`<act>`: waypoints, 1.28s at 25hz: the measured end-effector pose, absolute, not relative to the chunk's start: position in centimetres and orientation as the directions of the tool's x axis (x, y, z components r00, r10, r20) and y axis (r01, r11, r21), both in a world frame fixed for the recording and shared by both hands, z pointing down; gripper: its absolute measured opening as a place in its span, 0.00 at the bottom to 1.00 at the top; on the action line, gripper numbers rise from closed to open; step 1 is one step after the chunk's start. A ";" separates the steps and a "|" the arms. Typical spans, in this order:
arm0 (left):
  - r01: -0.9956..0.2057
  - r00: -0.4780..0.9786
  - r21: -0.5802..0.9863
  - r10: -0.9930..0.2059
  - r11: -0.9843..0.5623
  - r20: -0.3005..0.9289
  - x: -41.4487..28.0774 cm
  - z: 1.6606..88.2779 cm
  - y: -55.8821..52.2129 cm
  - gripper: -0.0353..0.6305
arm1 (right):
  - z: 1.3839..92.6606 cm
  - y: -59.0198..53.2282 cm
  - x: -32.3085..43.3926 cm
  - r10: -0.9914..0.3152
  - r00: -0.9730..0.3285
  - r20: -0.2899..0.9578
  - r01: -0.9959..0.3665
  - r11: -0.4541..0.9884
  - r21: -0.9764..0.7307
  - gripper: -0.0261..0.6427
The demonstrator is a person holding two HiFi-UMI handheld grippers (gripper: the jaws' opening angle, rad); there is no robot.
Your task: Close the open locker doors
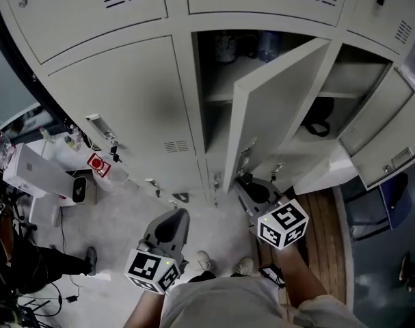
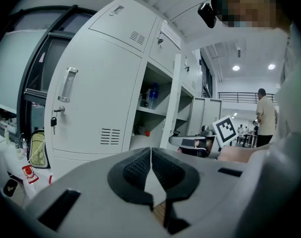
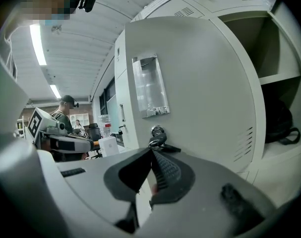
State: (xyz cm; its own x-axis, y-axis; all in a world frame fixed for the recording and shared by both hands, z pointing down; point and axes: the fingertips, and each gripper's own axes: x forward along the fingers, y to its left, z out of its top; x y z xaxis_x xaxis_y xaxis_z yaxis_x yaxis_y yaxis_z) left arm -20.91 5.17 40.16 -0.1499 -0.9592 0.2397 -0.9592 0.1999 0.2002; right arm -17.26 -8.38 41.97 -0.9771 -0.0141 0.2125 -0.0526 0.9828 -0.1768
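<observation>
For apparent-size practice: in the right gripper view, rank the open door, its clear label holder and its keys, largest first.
1. open door
2. clear label holder
3. keys
The gaps in size are plain, so no two are in doubt.

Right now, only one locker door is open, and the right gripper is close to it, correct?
No: two doors are open, the middle door and the right-hand door, as the head view shows. The right gripper is close to the middle door.
</observation>
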 end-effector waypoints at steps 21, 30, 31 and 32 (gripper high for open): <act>-0.947 -0.197 0.209 -0.954 0.245 0.226 -27.7 40.2 5.7 0.09 | 42.4 -10.5 -25.3 -0.021 -0.972 0.233 -0.061 0.985 -0.162 0.08; -0.940 -0.218 0.215 -0.950 0.266 0.226 -29.7 40.4 5.8 0.09 | 42.5 -12.2 -27.8 -0.031 -0.973 0.229 -0.073 0.981 -0.179 0.08; -0.939 -0.219 0.215 -0.949 0.268 0.225 -29.8 40.4 5.8 0.09 | 42.5 -12.4 -28.0 -0.032 -0.973 0.229 -0.074 0.981 -0.179 0.08; -0.939 -0.221 0.215 -0.949 0.269 0.224 -30.0 40.4 5.8 0.09 | 42.6 -12.5 -28.2 -0.033 -0.973 0.229 -0.075 0.981 -0.179 0.08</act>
State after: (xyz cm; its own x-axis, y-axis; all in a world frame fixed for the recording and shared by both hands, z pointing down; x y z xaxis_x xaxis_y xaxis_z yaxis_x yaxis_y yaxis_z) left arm -29.96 5.76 40.39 -0.2212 -0.9491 0.2242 -0.9388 0.2695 0.2147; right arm -28.22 -12.53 42.55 -0.9729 -0.0325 0.2289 -0.0750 0.9809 -0.1793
